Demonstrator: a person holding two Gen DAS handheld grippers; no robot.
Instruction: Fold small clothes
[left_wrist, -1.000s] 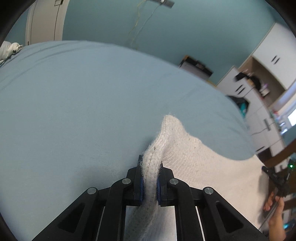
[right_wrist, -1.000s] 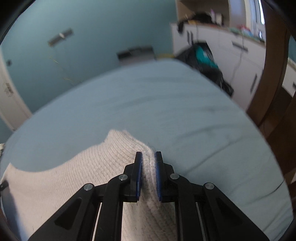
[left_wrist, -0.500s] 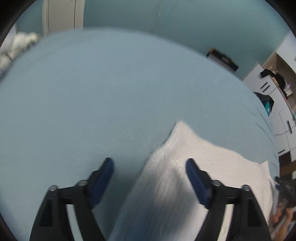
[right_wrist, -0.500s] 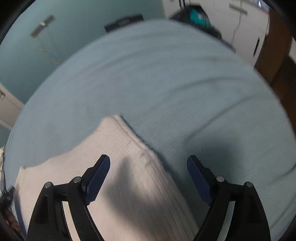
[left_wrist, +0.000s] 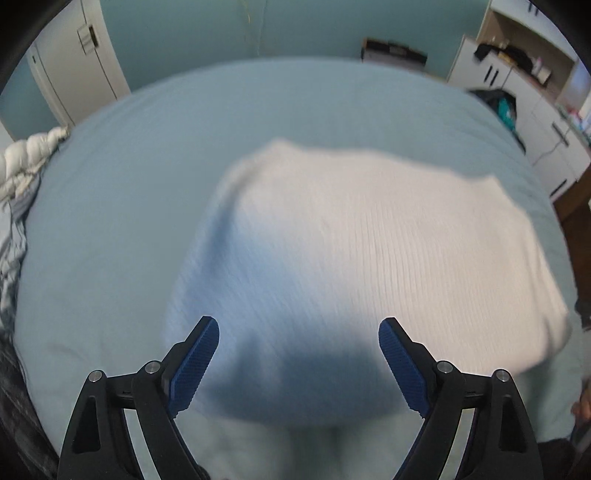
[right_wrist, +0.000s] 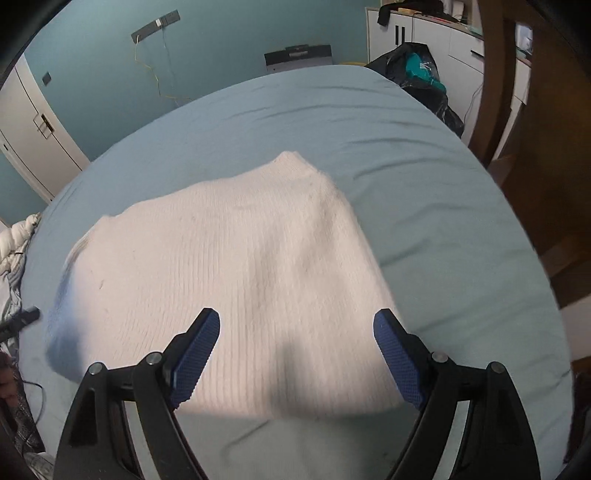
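Observation:
A white ribbed knit garment lies flat on the light blue bed sheet, folded into a rough rectangle. My left gripper hovers over its near edge; the jaws are wide apart and still opening, and the blue pads touch nothing. The left wrist view is blurred by motion. In the right wrist view the same garment spreads across the sheet. My right gripper hangs open above the garment's near right part, holding nothing.
A crumpled white duvet lies at the bed's left edge. White cupboards and a dark bag stand beyond the far right corner. A brown wooden post rises on the right, with a door at far left.
Both grippers were shut on the garment's far corners, then opened wide and let go. Both have drawn back toward the near edge, and the garment now lies flat.

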